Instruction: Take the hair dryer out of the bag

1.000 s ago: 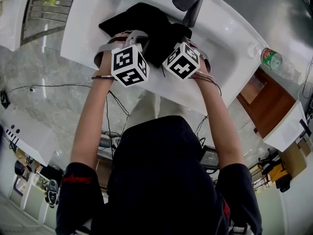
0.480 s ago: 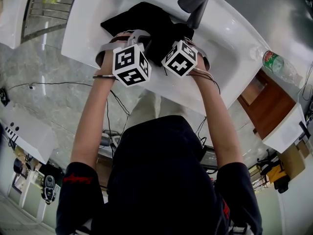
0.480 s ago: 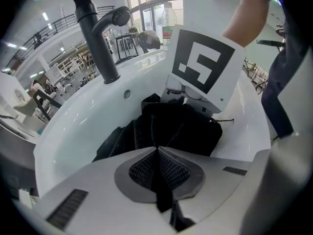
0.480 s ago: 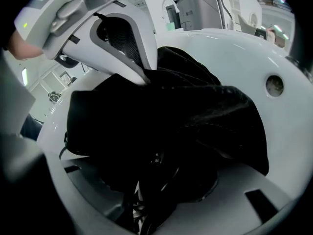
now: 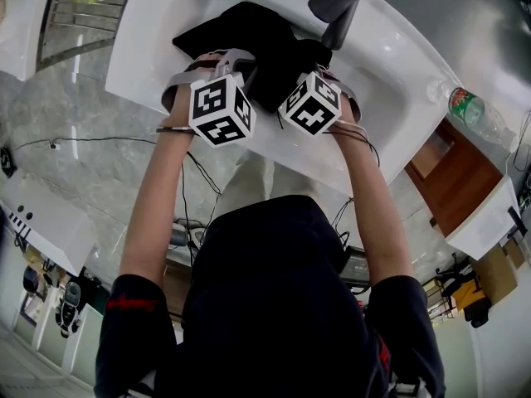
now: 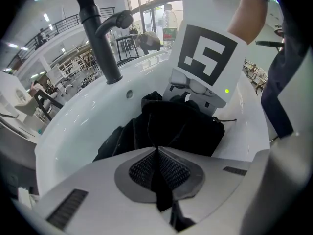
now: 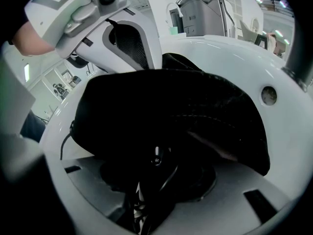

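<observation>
Jaws of my left gripper [image 6: 157, 160] are shut, pinching a fold of the bag [image 6: 183, 126] in the sink [image 6: 73, 131]. Jaws of my right gripper [image 7: 156, 177] stand wide and have just been closing round a dark mass [image 7: 161, 151] at the bag's mouth; grip unconfirmed. Dryer unseen, judged inside, straight ahead of the right jaws. Axis undeterminable.

Black bag [image 5: 241, 31] contents hidden; faucet [image 5: 337, 30] cropped.
</observation>
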`<control>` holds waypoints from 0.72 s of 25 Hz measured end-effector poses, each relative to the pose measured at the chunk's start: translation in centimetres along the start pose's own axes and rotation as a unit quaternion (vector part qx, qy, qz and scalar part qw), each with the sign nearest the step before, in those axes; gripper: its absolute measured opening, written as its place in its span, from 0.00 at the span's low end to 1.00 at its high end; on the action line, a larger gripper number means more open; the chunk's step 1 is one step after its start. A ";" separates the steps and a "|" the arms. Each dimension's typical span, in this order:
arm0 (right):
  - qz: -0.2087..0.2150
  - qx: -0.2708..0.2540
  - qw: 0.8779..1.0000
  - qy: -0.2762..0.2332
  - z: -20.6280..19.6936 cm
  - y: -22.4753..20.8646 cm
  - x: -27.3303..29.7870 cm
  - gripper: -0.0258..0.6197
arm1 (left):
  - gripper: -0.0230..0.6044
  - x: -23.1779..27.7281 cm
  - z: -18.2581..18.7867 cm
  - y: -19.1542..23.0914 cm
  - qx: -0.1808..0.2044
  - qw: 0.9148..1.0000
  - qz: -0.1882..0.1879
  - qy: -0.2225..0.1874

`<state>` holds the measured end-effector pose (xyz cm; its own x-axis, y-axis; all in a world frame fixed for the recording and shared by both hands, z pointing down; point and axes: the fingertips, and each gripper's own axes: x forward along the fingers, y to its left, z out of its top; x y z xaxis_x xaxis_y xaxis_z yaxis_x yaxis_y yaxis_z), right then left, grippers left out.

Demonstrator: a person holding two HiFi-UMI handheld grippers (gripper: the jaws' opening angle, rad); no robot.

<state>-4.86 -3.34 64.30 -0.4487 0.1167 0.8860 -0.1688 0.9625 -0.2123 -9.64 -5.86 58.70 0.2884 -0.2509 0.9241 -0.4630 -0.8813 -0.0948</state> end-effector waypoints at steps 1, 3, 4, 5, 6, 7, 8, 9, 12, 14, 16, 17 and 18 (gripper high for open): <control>0.000 -0.001 1.000 0.000 0.0 0.1 -0.1 0.38 | 0.07 -0.1 0.0 0.0 -0.004 1.000 0.000 -0.004; 0.000 -0.004 1.000 0.000 0.1 0.2 -0.5 0.38 | 0.07 -0.3 -0.1 0.1 -0.007 1.000 0.003 -0.006; 0.001 -0.006 1.000 0.000 0.0 0.3 -0.6 0.38 | 0.07 -0.3 -0.1 0.2 -0.006 1.000 0.006 -0.005; 0.002 -0.007 1.000 0.000 0.0 0.4 -0.8 0.38 | 0.07 -0.3 -0.2 0.3 -0.005 1.000 0.010 -0.002; 0.003 -0.008 1.000 0.000 0.0 0.5 -0.9 0.38 | 0.07 -0.3 -0.3 0.5 -0.003 1.000 0.014 0.001; 0.005 -0.009 1.000 -0.001 0.1 0.6 -1.1 0.38 | 0.07 -0.3 -0.4 0.6 -0.002 1.000 0.018 0.005; 0.006 -0.011 1.000 -0.001 0.1 0.7 -1.3 0.38 | 0.07 -0.3 -0.5 0.7 -0.002 1.000 0.020 0.007; 0.006 -0.013 1.000 -0.001 0.1 0.8 -1.5 0.38 | 0.07 -0.3 -0.5 0.8 -0.001 1.000 0.021 0.009; 0.006 -0.013 1.000 0.001 -0.3 0.9 -2.0 0.38 | 0.07 -0.2 -0.4 0.8 0.002 1.000 0.024 0.011; 0.007 -0.007 1.000 0.002 -0.8 0.9 -2.2 0.38 | 0.07 -0.1 -0.4 0.8 0.007 0.999 0.028 0.015; 0.008 -0.003 1.000 0.004 -1.3 1.1 -2.4 0.38 | 0.07 0.0 -0.4 0.7 0.014 0.999 0.032 0.020; 0.008 -0.002 1.000 0.005 -1.4 1.2 -2.5 0.38 | 0.07 0.1 -0.3 0.7 0.016 0.999 0.032 0.022; 0.008 -0.003 1.000 0.005 -1.5 1.2 -2.6 0.38 | 0.07 0.2 -0.3 0.6 0.017 0.999 0.033 0.022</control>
<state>-2.57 -2.08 62.35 -0.4419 0.1338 0.8870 -0.1576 0.9619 -0.2236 -10.12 -6.32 58.92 0.2204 -0.2912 0.9309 -0.4503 -0.8770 -0.1677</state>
